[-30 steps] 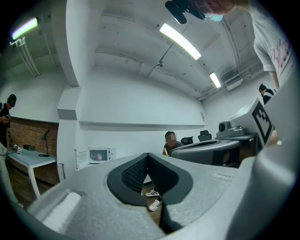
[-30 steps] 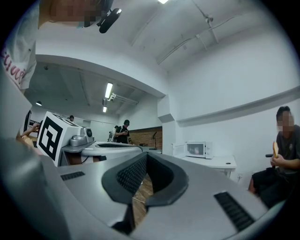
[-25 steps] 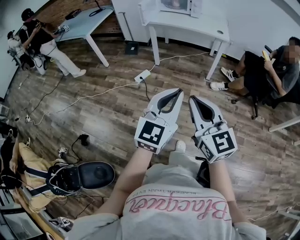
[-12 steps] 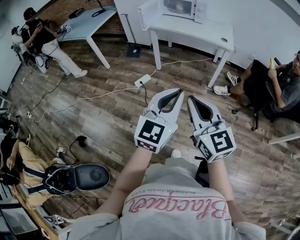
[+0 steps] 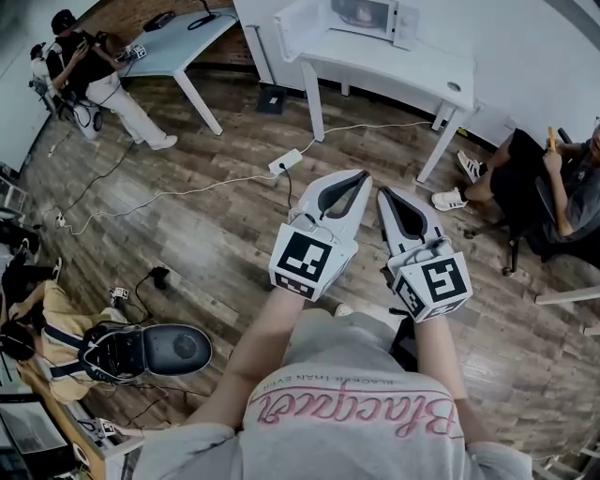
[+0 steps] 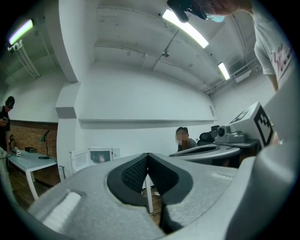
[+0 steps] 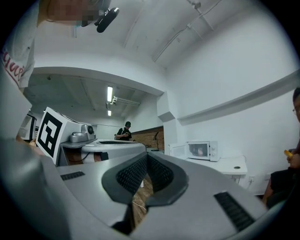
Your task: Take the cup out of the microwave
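The white microwave is cut off by the top edge of the head view, so only its lower part and its swung-open door show there, on the far end of the white bench. Inside its cavity the cup is no more than a small pale pinkish smudge in the right gripper view, too small and blurred to give its shape, handle or rim. Which way it points and how its long axis lies cannot be told. It sits inside the microwave, well apart from both grippers, across the brown wooden floor where a white power strip lies. The left gripper is held out level before the person's chest. In its own view its dark ribbed fingers are pressed together at the tips with nothing between them. The right gripper is just beside it, pointing the same way toward the bench. Its fingers likewise meet at the tips and hold nothing, touching no object. A seated person is partly cut off at the right edge of the head view, beside the bench.
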Motion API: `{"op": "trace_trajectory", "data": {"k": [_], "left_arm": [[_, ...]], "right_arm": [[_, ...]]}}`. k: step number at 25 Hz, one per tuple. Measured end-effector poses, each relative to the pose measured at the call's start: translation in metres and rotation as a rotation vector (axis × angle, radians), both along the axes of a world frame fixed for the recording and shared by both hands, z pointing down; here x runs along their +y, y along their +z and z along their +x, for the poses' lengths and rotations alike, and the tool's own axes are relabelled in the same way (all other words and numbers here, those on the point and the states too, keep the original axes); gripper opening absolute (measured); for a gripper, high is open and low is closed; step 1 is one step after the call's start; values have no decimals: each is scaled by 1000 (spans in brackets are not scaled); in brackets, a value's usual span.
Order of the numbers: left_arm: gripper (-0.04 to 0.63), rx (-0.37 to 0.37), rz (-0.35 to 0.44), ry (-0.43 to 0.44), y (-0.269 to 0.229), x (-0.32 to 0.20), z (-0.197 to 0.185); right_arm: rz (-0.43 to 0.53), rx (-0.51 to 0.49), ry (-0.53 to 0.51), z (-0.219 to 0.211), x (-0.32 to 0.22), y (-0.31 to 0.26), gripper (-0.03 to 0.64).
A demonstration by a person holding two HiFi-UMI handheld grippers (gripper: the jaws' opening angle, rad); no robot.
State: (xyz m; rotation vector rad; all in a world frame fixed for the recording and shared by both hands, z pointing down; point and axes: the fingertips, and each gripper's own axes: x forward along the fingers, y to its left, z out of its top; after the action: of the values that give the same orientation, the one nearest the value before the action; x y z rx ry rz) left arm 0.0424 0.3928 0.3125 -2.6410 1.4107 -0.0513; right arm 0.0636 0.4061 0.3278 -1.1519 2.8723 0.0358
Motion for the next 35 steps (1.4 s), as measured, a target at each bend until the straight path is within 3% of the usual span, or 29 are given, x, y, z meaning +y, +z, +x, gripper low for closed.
{"op": "trace_trajectory", "data": {"k": [9, 20, 35], "left_arm": [[5, -24, -7, 10, 4, -21, 14], [5, 5, -24, 18, 5, -48, 15], [5, 36, -33, 35, 11, -103, -11]], "right_arm": [[-20, -23, 4, 9, -21, 5, 11], [-21, -17, 13, 11, -45, 2, 11], [-24, -11, 50, -7, -98, 4, 11]]}}
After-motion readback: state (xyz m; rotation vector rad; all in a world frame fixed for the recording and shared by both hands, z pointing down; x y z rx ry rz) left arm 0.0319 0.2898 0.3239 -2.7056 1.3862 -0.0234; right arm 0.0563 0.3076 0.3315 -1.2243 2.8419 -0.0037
